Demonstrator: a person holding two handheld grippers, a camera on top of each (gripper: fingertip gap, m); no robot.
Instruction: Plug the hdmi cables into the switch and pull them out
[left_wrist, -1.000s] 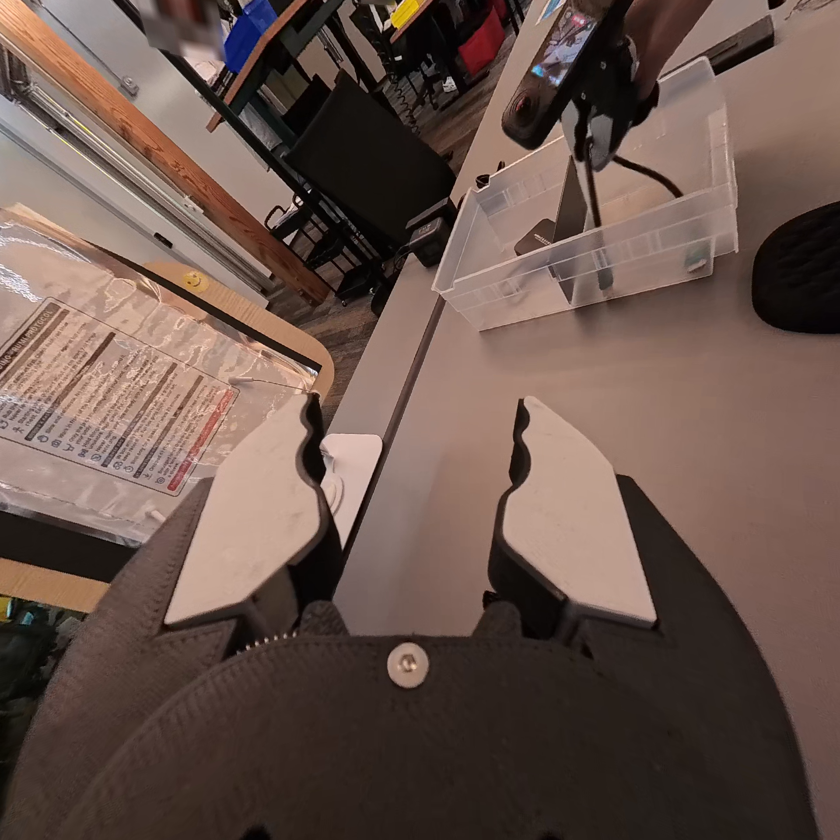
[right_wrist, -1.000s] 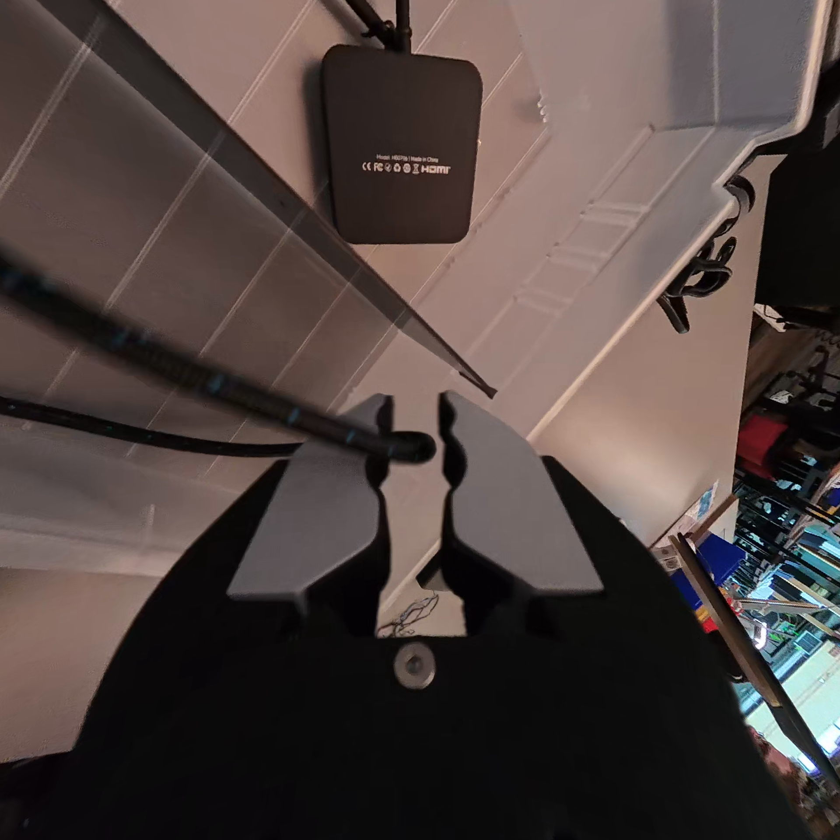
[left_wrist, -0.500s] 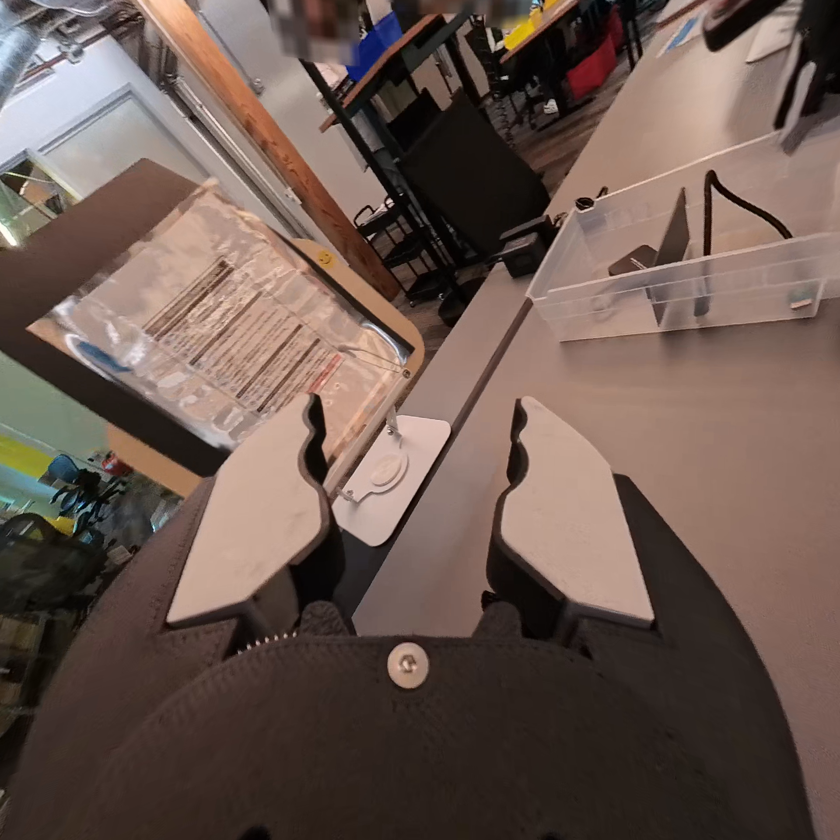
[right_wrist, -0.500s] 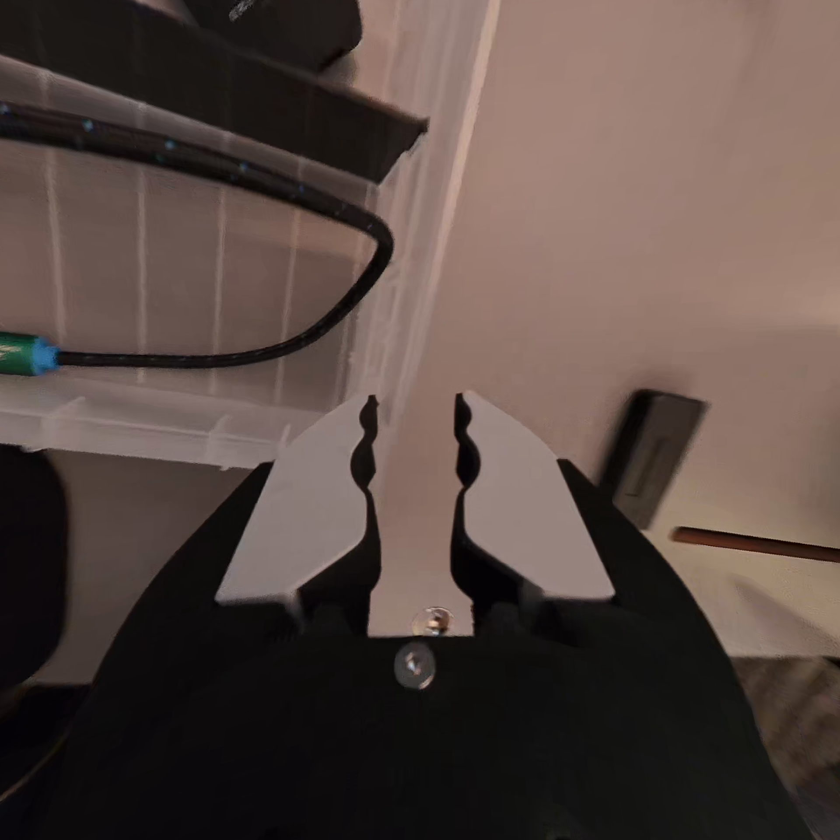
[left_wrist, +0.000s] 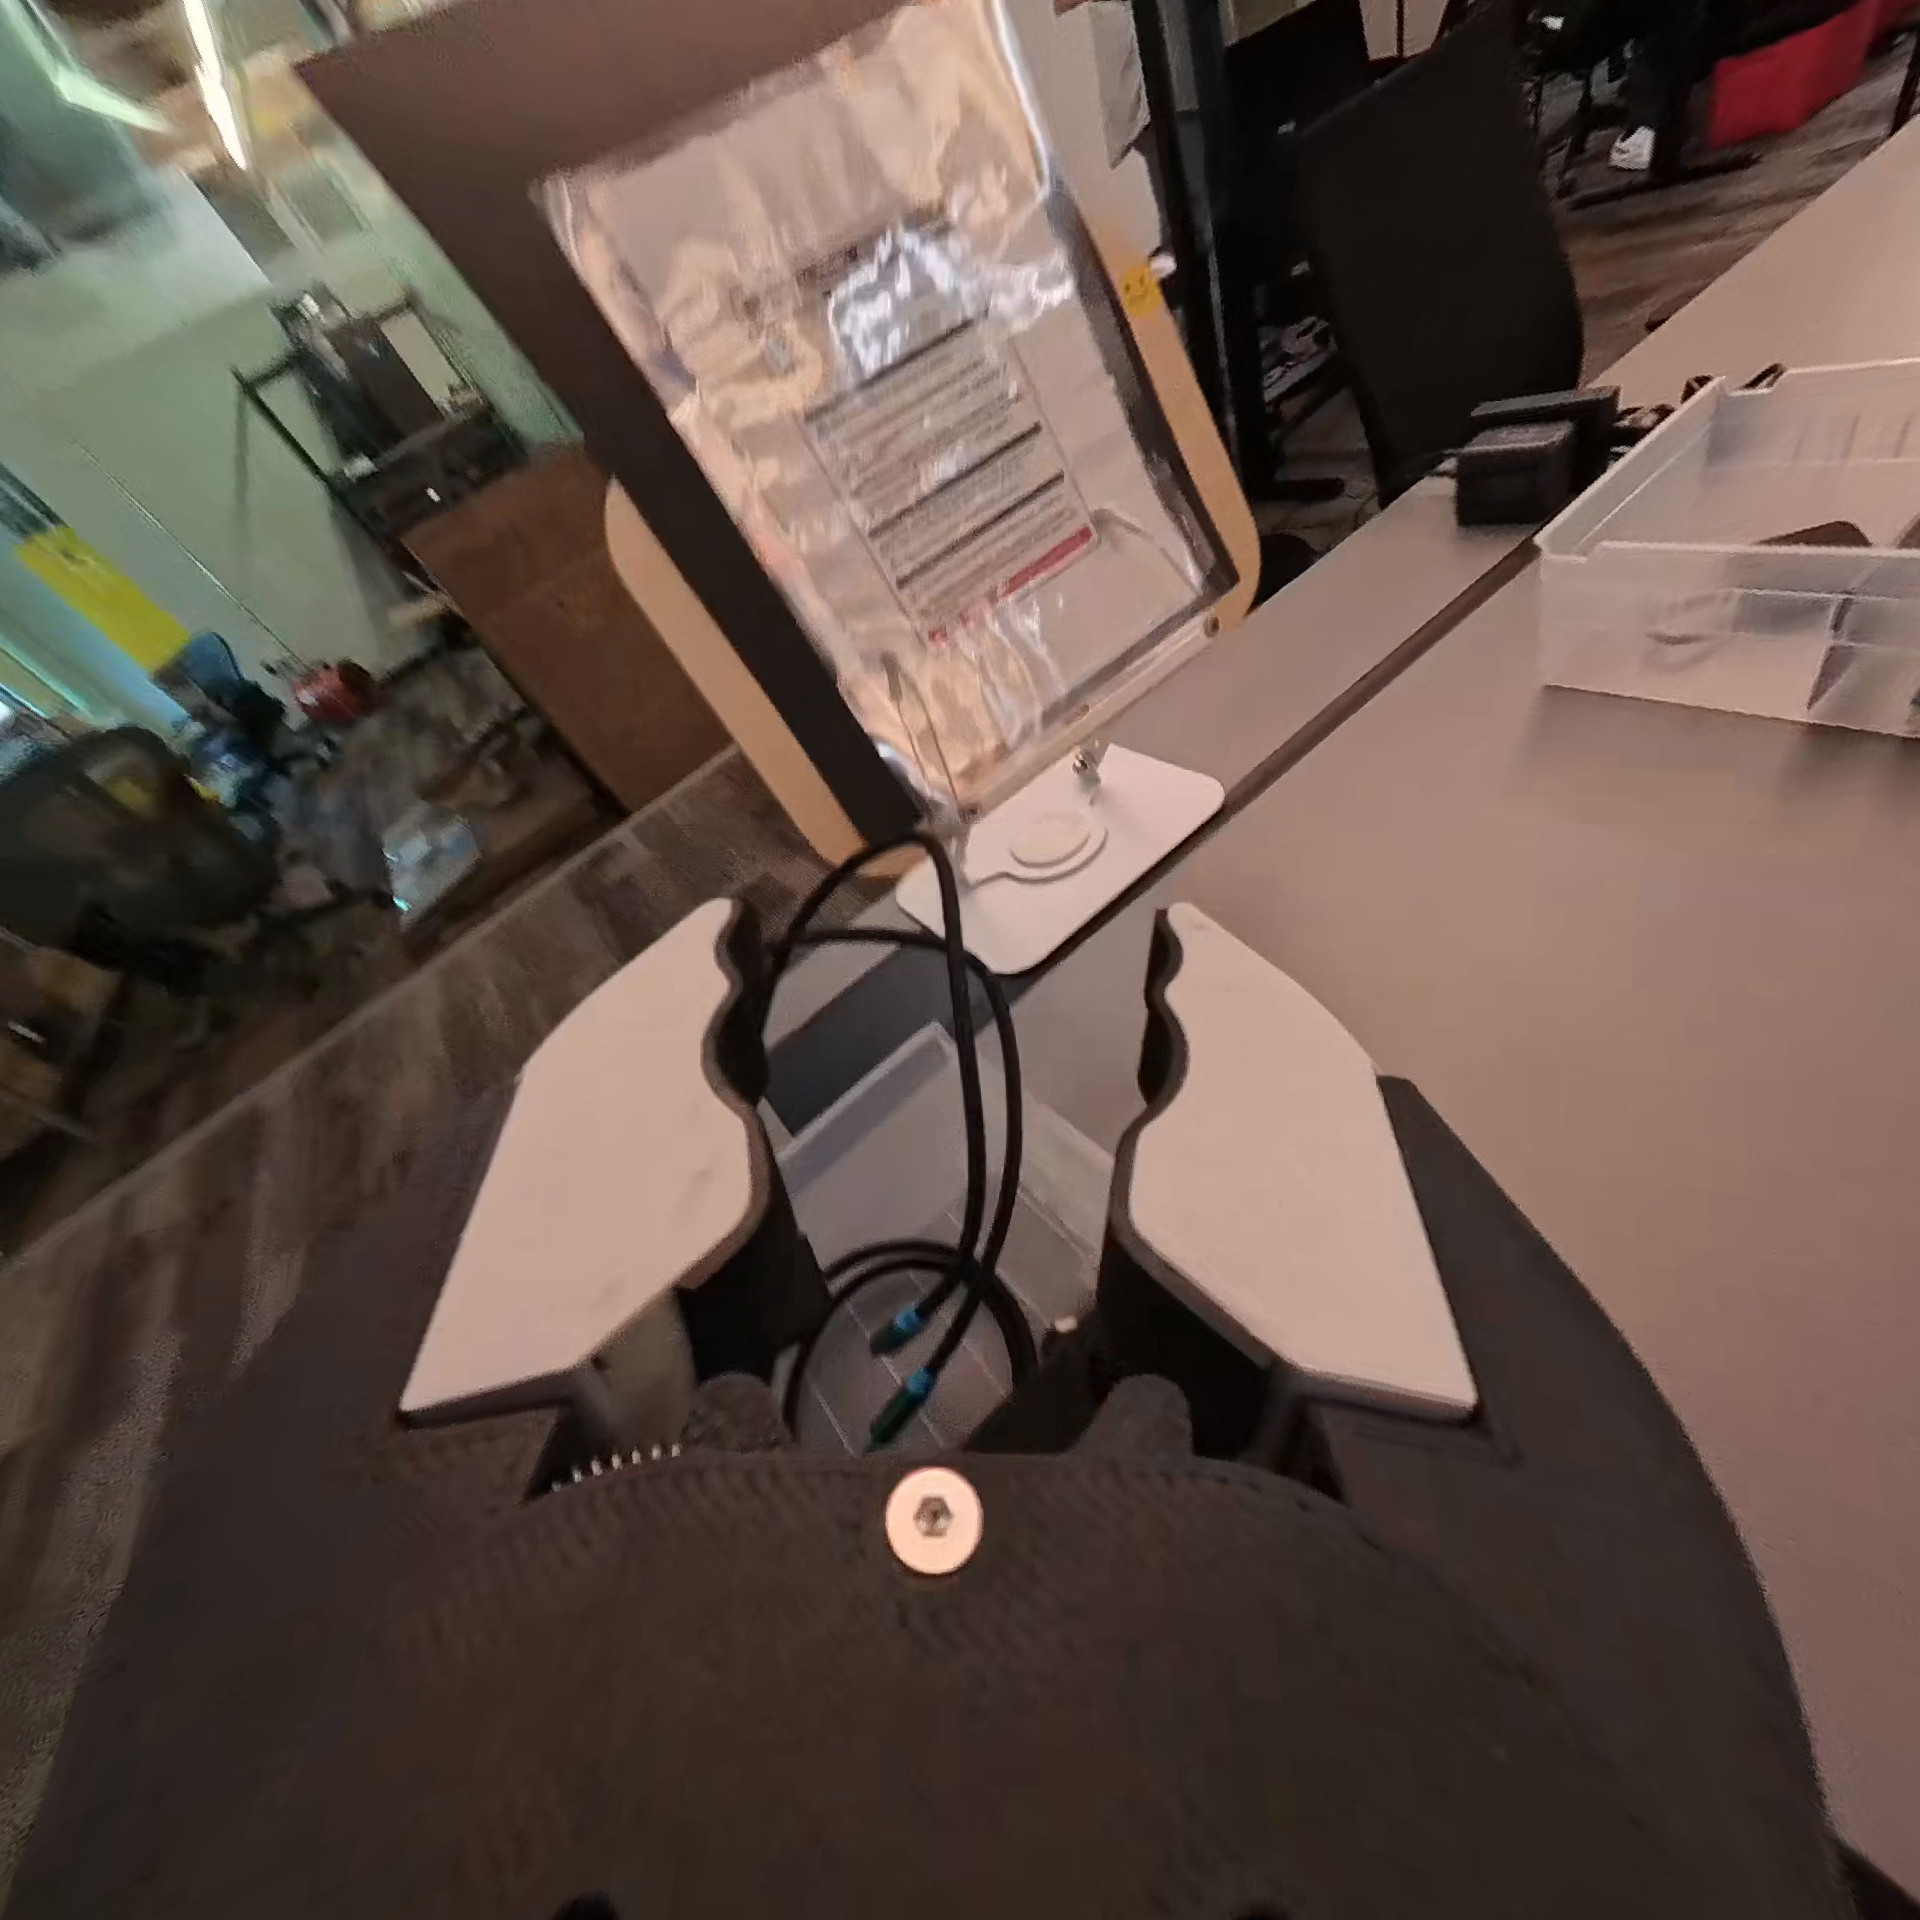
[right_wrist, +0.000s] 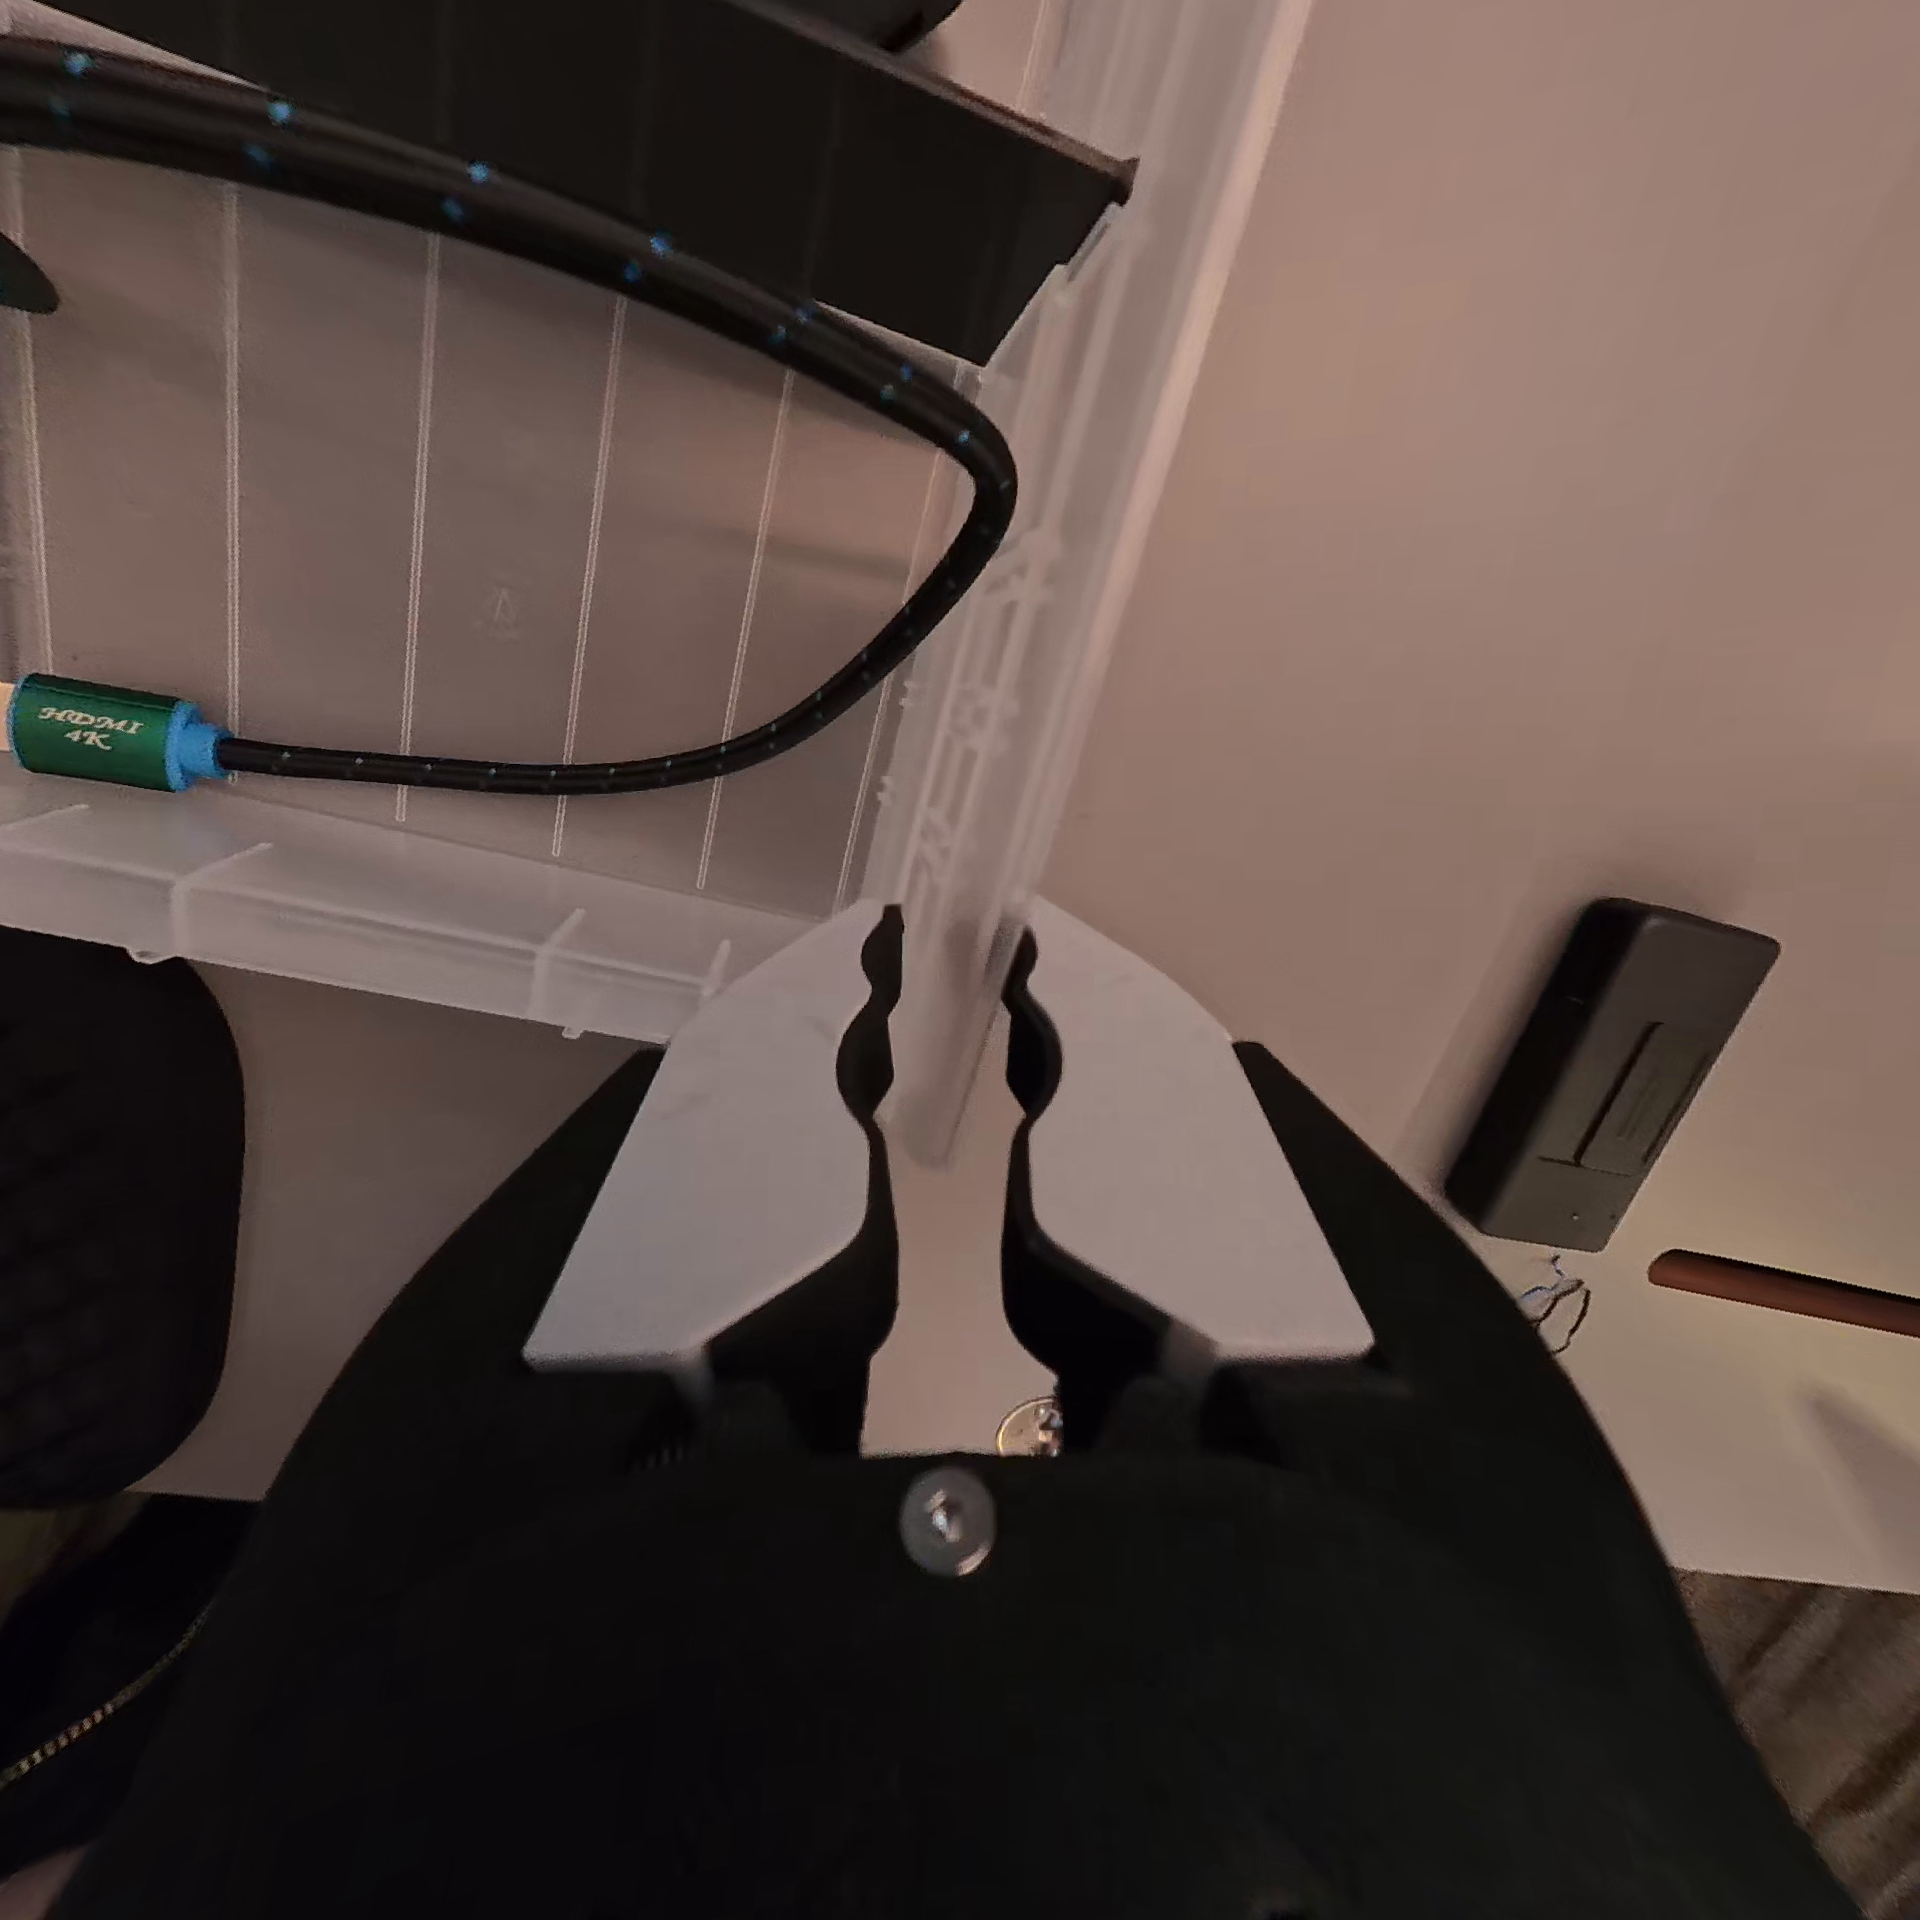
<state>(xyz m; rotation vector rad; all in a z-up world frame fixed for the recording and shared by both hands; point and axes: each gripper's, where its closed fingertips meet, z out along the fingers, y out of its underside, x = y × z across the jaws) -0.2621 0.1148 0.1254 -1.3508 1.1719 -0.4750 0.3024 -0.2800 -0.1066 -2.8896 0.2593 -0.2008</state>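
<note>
In the right wrist view, the HDMI cable (right_wrist: 582, 774) lies in the clear bin (right_wrist: 395, 914) at upper left, green plug (right_wrist: 99, 736) at the left edge. The right gripper (right_wrist: 951, 935) is narrowly parted, straddling the bin's corner wall, seemingly without pinching it. The left gripper (left_wrist: 945, 925) gapes wide, empty; two cables (left_wrist: 977, 1091) hang behind its gap.

a pale grey surface (left_wrist: 1558, 1039) fills the right half of the left wrist view, its dark edge running diagonally toward the upper right. grey-brown carpet floor (left_wrist: 260, 1195) spreads across the lower left. a black office chair (left_wrist: 1444, 260) stands at the upper right, a brown wooden cabinet (left_wrist: 540, 613) left of centre, dark shelving (left_wrist: 384, 426) against a pale green wall (left_wrist: 114, 343) at upper left. the lighting is dim and warm.
</note>
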